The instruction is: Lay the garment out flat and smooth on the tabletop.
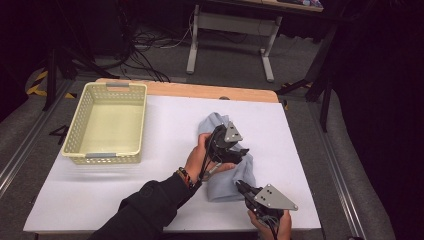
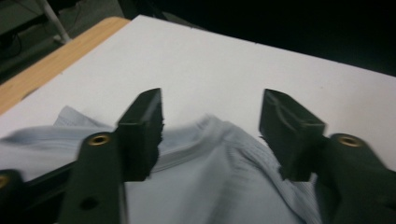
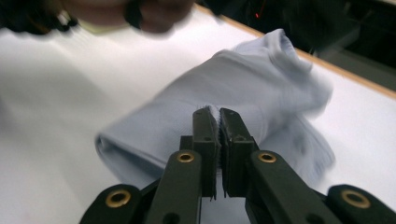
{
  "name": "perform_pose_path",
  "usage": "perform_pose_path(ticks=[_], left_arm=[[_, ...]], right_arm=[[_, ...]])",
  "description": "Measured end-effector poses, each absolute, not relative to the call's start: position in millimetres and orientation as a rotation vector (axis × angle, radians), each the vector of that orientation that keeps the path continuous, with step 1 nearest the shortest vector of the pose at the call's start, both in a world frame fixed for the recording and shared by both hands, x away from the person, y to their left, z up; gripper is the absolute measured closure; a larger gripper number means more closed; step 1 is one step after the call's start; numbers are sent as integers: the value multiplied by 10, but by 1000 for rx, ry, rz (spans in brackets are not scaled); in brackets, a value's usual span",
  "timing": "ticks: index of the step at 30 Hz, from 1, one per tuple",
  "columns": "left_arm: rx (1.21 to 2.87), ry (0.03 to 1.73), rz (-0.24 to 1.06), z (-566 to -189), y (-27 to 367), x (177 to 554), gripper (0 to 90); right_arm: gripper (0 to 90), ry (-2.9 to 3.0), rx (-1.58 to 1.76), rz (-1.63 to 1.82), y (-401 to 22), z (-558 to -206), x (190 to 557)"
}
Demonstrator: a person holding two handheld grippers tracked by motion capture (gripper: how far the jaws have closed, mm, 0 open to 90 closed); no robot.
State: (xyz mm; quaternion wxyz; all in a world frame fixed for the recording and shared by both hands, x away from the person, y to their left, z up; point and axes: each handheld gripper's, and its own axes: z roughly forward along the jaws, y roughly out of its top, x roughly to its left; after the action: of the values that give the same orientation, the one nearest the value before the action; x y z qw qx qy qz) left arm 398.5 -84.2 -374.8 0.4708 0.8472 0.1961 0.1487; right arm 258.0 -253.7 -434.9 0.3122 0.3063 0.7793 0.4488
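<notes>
High view looks down from above; both gripper views sit close, sharing the pale-blue cloth [image 1: 227, 172]

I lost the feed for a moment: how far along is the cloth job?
The light blue cloth lies folded into a bundle on the white table. The right gripper is pinching its near edge; the left gripper is open above it. The basket holds nothing yet, so any move there remains.

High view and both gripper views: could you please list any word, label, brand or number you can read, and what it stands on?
None: no readable text stands on the pale blue cloth, the cream basket, the white table cover or either tool.
</notes>
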Motion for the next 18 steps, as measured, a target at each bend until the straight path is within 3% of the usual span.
perform_pose_path(ticks=[2,7,13,18], left_arm=[[2073,462,348,-3714,-797,3939,267],[2080,412,349,-3802,-536,3671,185],[2141,408,227,-4271,-226,3202,141],[2292,389,231,-4634,-341,3061,126]], right_arm=[[857,2062,832,1172,-2605,-4393,2545],[856,2063,881,1170,-2722,-4438,2477],[854,2088,916,1171,-2758,-4472,2476],[851,2099,955,1149,-2795,-4493,2496]])
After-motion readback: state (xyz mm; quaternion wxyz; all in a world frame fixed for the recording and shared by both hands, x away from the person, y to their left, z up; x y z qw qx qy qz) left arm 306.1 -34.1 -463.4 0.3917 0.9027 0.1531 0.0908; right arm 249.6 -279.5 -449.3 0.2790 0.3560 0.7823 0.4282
